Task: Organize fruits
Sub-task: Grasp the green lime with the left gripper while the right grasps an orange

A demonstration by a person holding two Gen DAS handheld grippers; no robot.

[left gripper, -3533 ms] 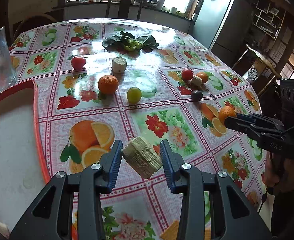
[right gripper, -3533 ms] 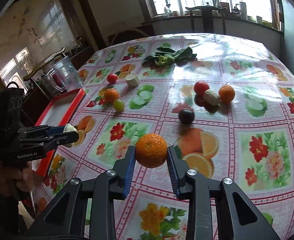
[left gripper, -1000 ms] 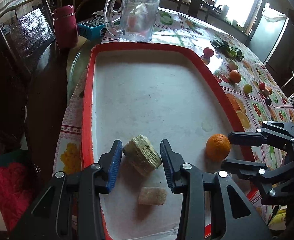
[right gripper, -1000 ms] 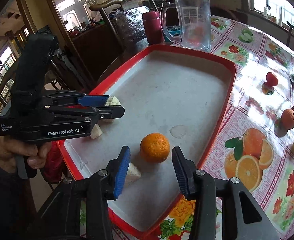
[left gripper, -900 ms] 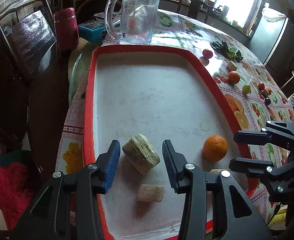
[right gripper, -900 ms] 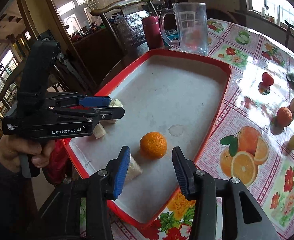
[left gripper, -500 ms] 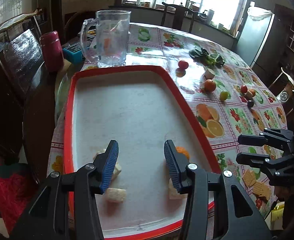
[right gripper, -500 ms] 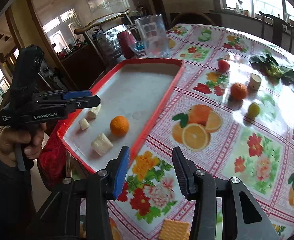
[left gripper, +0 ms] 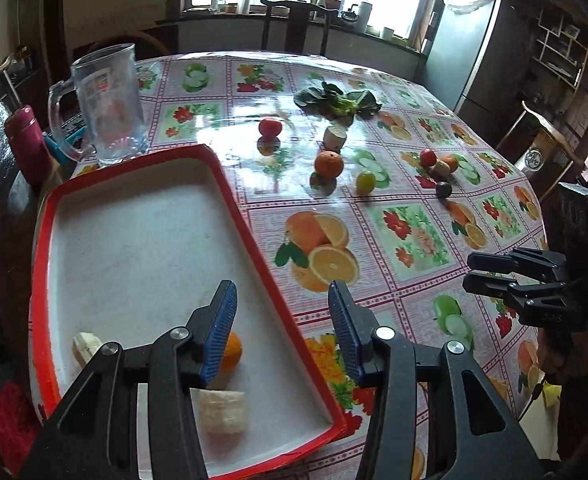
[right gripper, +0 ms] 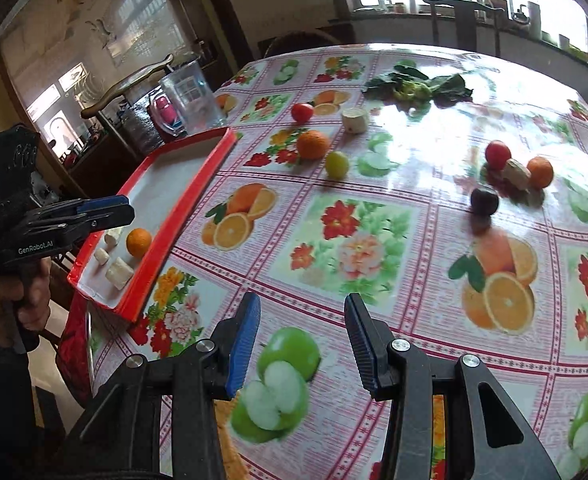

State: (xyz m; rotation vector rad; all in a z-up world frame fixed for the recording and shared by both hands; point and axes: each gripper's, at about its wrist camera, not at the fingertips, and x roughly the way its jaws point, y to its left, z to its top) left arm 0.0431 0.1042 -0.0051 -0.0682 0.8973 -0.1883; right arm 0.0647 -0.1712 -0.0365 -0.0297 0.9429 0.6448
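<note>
A red-rimmed tray (left gripper: 230,184) (right gripper: 198,176) lies at the table's left edge. In it lie an orange (left gripper: 230,351) (right gripper: 139,242) and pale cut pieces (left gripper: 224,410) (right gripper: 119,273). My left gripper (left gripper: 282,336) is open and empty above the tray's near right corner. My right gripper (right gripper: 300,344) is open and empty over the tablecloth, right of the tray. On the table lie an orange (left gripper: 328,164) (right gripper: 312,144), a green fruit (left gripper: 365,182) (right gripper: 337,165), a red fruit (left gripper: 270,127) (right gripper: 302,112) and a cluster with a dark plum (left gripper: 443,189) (right gripper: 484,201).
A glass mug (left gripper: 108,112) (right gripper: 192,98) stands behind the tray, with a red flask (left gripper: 26,144) beside it. Leafy greens (left gripper: 338,100) (right gripper: 418,86) and a pale cut stub (left gripper: 334,138) (right gripper: 355,120) lie further back. Chairs surround the round table.
Both grippers let go of their loads in the tray, the left its pale block and the right the orange, then drew back and swung right towards the table.
</note>
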